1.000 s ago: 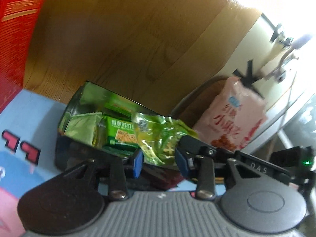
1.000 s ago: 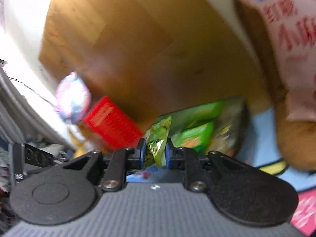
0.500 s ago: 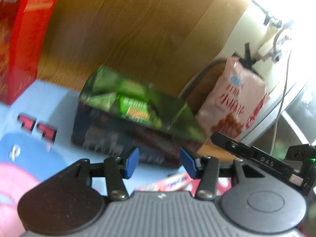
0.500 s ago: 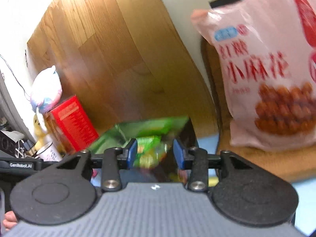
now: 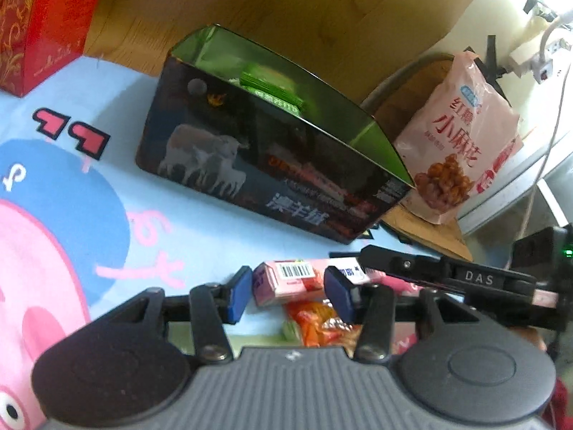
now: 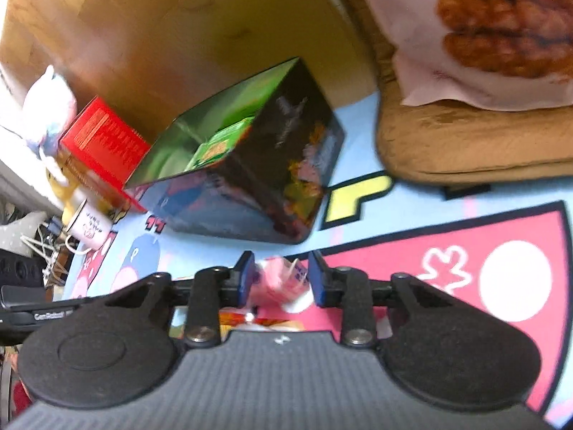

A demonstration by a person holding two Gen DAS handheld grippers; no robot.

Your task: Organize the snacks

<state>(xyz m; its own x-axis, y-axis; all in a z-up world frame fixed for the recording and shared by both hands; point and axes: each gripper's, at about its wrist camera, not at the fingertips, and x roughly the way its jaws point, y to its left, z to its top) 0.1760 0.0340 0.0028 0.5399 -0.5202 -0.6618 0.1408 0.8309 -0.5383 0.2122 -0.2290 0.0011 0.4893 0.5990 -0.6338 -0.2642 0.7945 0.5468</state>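
Bright cartoon play mat (image 5: 200, 222) covers the floor under me, blue and pink, with brown wood floor (image 5: 322, 18) past it at 12 o'clock.

On the mat sits a dark open box (image 5: 258, 165) with pale animals printed on its side. Green snack packets (image 5: 272, 87) lie inside it. In my left view the box is at 12 o'clock from my fingers. A red box (image 5: 39, 25) stands at 10 o'clock. A big pink bag of fried dough twists (image 5: 462, 143) leans on a brown cushion (image 6: 465, 136) at 2 o'clock.

My left gripper (image 5: 286, 297) hangs low over the mat. Its blue pads (image 5: 240, 297) are partly apart and they are closing a little. A small pink carton (image 5: 286, 281) with a barcode lies on the mat between them. The pads sit on each side of it and do not press it. An orange snack packet (image 5: 322, 326) lies just under my fingers at 6 o'clock.

My right gripper (image 6: 281, 279) comes from the other side; I can see its black arm at 3 o'clock in my left view. Its jaws are closing too. The same pink carton (image 6: 283, 283) is between them, blurry in that view. I see small gaps beside it, so I cannot say the pads squeeze it.

From my right view, a white mug (image 6: 89, 227) stands at 9 o'clock, near the red box (image 6: 104, 147).
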